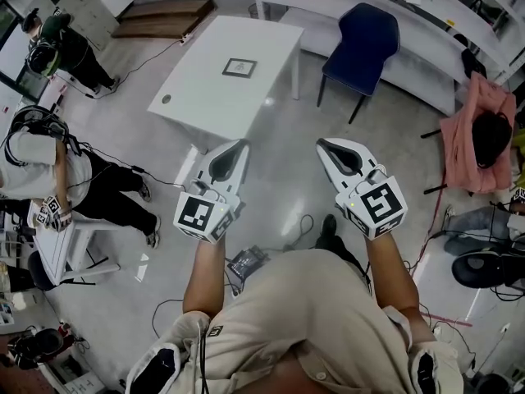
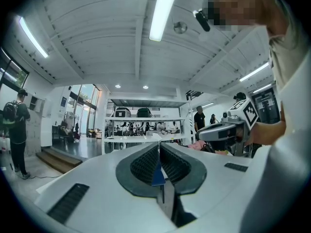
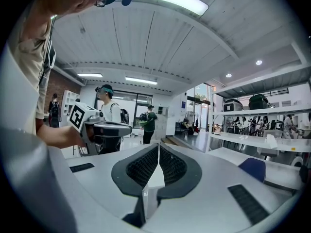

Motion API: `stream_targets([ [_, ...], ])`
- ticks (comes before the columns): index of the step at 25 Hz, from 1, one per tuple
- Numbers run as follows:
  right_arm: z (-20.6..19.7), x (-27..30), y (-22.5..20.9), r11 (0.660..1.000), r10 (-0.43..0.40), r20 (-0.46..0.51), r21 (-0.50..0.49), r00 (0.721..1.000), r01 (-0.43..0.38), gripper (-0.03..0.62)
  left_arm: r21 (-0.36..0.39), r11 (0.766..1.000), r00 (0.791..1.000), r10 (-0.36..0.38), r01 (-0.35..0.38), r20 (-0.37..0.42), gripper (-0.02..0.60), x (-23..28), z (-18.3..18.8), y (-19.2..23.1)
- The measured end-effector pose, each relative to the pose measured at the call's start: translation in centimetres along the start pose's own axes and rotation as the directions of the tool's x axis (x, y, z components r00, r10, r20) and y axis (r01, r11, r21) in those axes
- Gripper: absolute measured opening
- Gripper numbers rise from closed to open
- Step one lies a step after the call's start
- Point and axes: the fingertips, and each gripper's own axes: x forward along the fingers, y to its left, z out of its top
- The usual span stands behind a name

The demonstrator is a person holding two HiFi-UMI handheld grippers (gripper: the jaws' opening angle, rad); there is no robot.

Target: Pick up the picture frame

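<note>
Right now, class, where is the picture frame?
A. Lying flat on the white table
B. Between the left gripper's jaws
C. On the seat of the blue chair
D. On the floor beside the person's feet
A: in the head view the picture frame lies flat on the white table, apart from both grippers. The left gripper and the right gripper are shut with nothing between their jaws.
</note>
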Motion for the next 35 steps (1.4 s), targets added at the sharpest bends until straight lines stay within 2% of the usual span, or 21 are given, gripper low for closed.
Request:
stream_targets([
  [6,-0.9,0.8,-3.4,1.000,0.028,0.002,0.009,1.000,-0.028,0.028,0.002,0.999,0.999,0.032,-0.032,-0.014,0.025,3.1,-0.5,0.3],
  [22,-2.5,4.1,-15.9,0.992,0.125,0.007,0.018,0.992,-0.125,0.028,0.000,0.991,0.991,0.131,-0.131,-0.032,0.025,14.8,-0.9,1.3],
  [35,-4.0,4.4,-24.4,0.980,0.196,0.029,0.018,0.980,-0.196,0.028,0.025,0.973,0.972,0.232,-0.231,-0.043,0.025,21.8,-1.4,1.1],
])
